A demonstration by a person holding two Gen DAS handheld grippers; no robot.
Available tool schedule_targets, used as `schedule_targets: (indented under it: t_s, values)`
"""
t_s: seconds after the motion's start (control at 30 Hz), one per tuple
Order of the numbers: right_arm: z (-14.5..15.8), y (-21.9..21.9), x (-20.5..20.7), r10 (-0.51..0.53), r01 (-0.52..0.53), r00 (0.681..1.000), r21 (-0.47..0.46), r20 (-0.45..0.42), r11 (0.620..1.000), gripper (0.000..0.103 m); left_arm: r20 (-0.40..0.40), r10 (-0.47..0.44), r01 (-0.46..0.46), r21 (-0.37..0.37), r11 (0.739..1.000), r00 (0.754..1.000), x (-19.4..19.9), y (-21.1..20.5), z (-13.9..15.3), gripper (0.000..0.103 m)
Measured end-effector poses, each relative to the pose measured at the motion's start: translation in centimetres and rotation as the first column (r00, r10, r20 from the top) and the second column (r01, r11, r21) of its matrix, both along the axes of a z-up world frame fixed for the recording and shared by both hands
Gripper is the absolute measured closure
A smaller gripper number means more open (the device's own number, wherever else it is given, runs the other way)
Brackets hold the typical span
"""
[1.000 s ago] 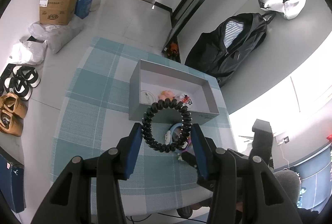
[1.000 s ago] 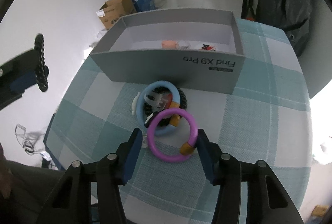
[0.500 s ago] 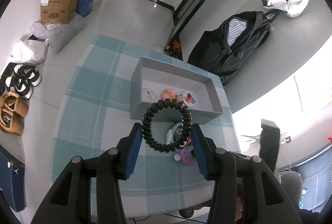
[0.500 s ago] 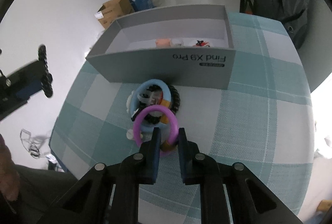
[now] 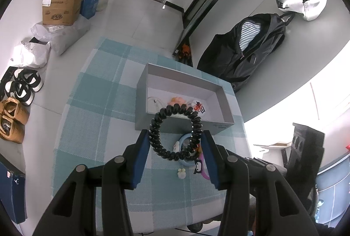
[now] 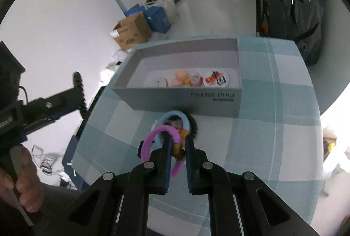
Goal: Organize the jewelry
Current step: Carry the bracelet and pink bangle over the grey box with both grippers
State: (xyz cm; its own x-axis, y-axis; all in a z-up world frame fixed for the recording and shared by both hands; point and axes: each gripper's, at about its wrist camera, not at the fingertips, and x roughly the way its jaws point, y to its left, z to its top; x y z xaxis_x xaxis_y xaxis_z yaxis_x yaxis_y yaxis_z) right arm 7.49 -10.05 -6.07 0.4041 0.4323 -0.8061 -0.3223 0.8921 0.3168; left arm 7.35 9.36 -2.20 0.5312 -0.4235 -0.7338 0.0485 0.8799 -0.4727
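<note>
We hold a glossy black spiral bracelet (image 5: 175,131) clamped upright between our left gripper (image 5: 175,144) pads above the checked cloth (image 5: 91,126), while our right gripper (image 6: 177,145) has just closed on a smooth purple bangle (image 6: 151,139) with an amber segment, before the grey box (image 6: 175,102).

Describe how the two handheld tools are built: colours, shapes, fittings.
Both match. The left tool has black angular plastic arms with triangular cut-outs, round silver screw heads at the pivots, and flat blue pads lining its two fingers. The right tool shows the same black arms and silver screws, its pads dark blue. The left one's body carries a coiled spring. No sleeve is clearly visible.
</note>
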Motion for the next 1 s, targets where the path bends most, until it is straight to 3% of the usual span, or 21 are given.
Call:
schedule_targets:
  t_s: [0.43, 1.0]
  values:
    - [3.5, -0.9, 2.1, -0.037, 0.028, 0.997, 0.131, 0.071, 0.991, 0.092, 0.018, -0.005, 0.005, 0.025, 1.000, 1.000, 1.0, -0.8, 0.4, 0.061]
    - [3.6, -2.3, 6.8, -0.120, 0.111, 0.992, 0.218, 0.029, 0.970, 0.092, 0.007, -0.019, 0.018, 0.079, 0.997, 1.000, 4.4, -2.7, 0.1, 0.061]
